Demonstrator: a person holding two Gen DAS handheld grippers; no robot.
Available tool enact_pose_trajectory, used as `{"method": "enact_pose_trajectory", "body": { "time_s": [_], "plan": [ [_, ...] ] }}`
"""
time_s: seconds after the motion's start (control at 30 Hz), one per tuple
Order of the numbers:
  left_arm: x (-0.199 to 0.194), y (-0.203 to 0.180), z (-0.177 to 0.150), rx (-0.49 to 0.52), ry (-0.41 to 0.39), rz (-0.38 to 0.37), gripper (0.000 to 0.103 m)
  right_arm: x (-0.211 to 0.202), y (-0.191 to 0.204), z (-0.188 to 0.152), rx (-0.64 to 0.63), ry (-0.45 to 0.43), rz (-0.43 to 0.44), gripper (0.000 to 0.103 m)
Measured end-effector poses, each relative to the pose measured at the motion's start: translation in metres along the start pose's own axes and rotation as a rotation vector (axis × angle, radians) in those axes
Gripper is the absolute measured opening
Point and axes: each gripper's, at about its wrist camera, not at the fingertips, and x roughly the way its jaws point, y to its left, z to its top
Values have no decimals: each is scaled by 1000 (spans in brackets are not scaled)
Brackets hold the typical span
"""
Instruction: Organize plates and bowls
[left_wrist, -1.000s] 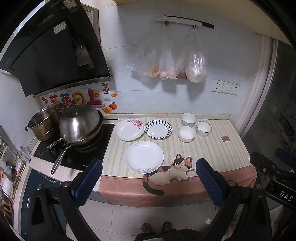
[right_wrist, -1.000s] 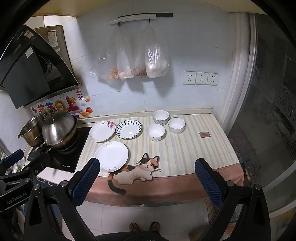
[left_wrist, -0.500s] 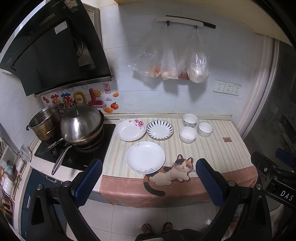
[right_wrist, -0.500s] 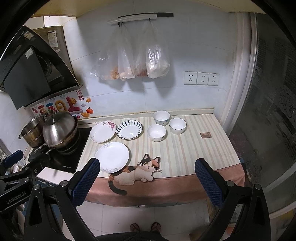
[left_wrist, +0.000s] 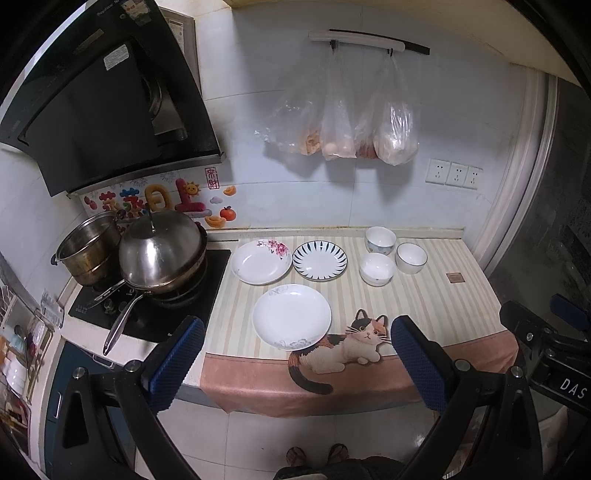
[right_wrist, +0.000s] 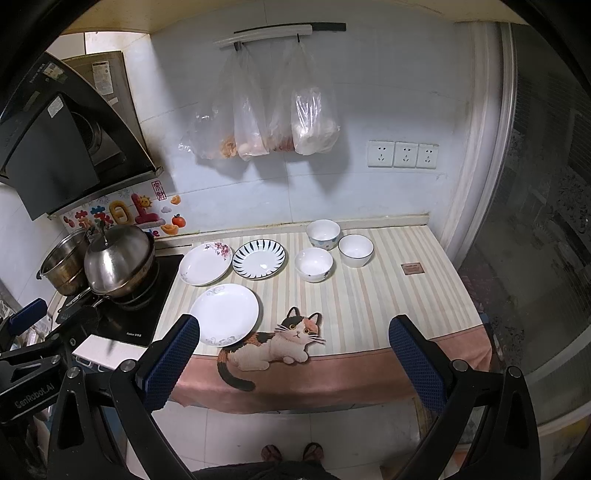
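Observation:
Three plates lie on the striped counter mat: a plain white plate (left_wrist: 291, 316) (right_wrist: 224, 314) nearest the front, a flower-patterned plate (left_wrist: 261, 261) (right_wrist: 205, 263) behind it, and a blue-rayed plate (left_wrist: 320, 260) (right_wrist: 259, 258). To their right stand three white bowls: one at the back (left_wrist: 380, 240) (right_wrist: 323, 234), one in front (left_wrist: 376, 268) (right_wrist: 314, 264), one at the right (left_wrist: 411, 257) (right_wrist: 355, 250). My left gripper (left_wrist: 297, 363) and right gripper (right_wrist: 295, 360) both hang open in front of the counter edge, well short of the dishes, holding nothing.
A hob (left_wrist: 155, 314) at the left carries a lidded steel pan (left_wrist: 159, 254) and a steel pot (left_wrist: 88, 254). Plastic bags (left_wrist: 347, 125) hang on the wall above the counter. A cat picture (left_wrist: 347, 347) marks the mat's front. A person's feet (left_wrist: 317, 454) stand on the floor tiles.
Both views have drifted slightly, so the counter and dishes sit a little further right and lower in frame. The plates and bowls have not moved, and both grippers stay open.

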Motion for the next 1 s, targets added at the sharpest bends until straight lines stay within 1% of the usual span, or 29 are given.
{"method": "enact_pose_trajectory", "body": {
  "time_s": [0.2,0.3,0.4,0.43,0.5,0.53,0.57,0.63,0.67,0.7,0.73,0.77,0.83,0.9,0.93,1.0],
  "plan": [
    [16,4,5,-2,14,2,103,6,4,3,1,8,-1,103],
    [30,8,5,-1,7,24,103,16,7,7,11,17,1,103],
    [57,15,5,-2,16,60,103,37,8,9,43,3,39,103],
    [70,20,5,-9,23,70,103,46,7,8,49,-12,59,103],
    [98,32,3,-17,45,97,103,68,9,8,50,-29,71,103],
    [121,41,2,-20,63,112,103,83,10,6,48,-26,75,103],
    [134,46,0,-24,76,120,103,103,12,5,52,-3,82,103],
    [176,62,-4,-35,122,122,103,145,14,2,84,59,118,103],
    [206,73,-7,-46,168,122,103,171,16,-2,108,98,146,103],
    [221,78,-9,-51,196,112,103,197,19,-5,123,137,167,103],
    [251,89,-13,-68,237,107,103,229,23,-10,135,189,185,103],
    [270,96,-16,-78,262,104,103,259,25,-14,143,235,197,103],
    [317,112,-23,-103,316,95,103,308,30,-26,150,297,214,103],
    [364,124,-29,-111,368,81,103,368,40,-38,154,366,244,103],
    [377,126,-31,-109,388,83,102,390,43,-43,151,377,253,103],
    [413,132,-35,-110,436,35,102,439,56,-55,120,401,271,103]
  ]
}}
